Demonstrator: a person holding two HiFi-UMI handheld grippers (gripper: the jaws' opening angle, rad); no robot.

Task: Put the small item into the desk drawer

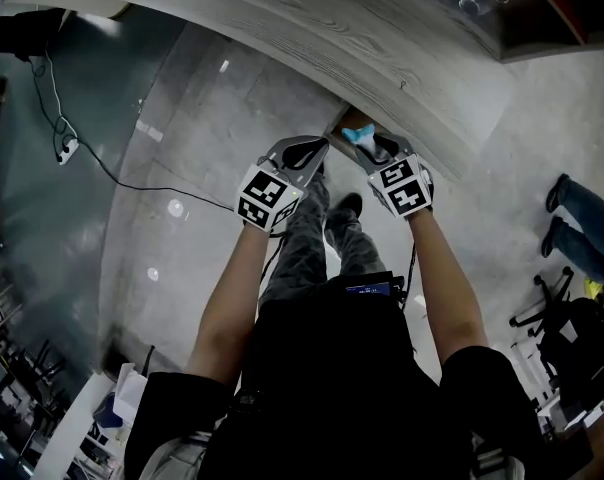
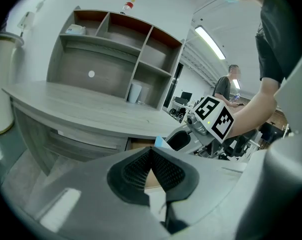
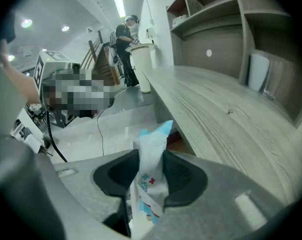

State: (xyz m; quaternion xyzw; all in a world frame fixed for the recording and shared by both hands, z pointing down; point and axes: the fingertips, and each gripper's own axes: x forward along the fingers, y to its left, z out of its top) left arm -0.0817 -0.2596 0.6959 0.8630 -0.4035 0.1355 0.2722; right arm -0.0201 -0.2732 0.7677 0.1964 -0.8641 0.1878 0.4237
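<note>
Pinching a white-and-blue packet (image 3: 150,156) between its jaws, the right gripper (image 3: 151,171) holds it just in front of the desk (image 3: 216,119) edge, at the open drawer (image 2: 140,145) under the desk top. The left gripper (image 2: 152,170) hangs beside it, also before the desk front, jaws pressed together with nothing between them.

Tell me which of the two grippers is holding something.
The right gripper: its jaws pinch a soft white and light-blue packet. The left gripper has its jaws closed together on nothing.
</note>
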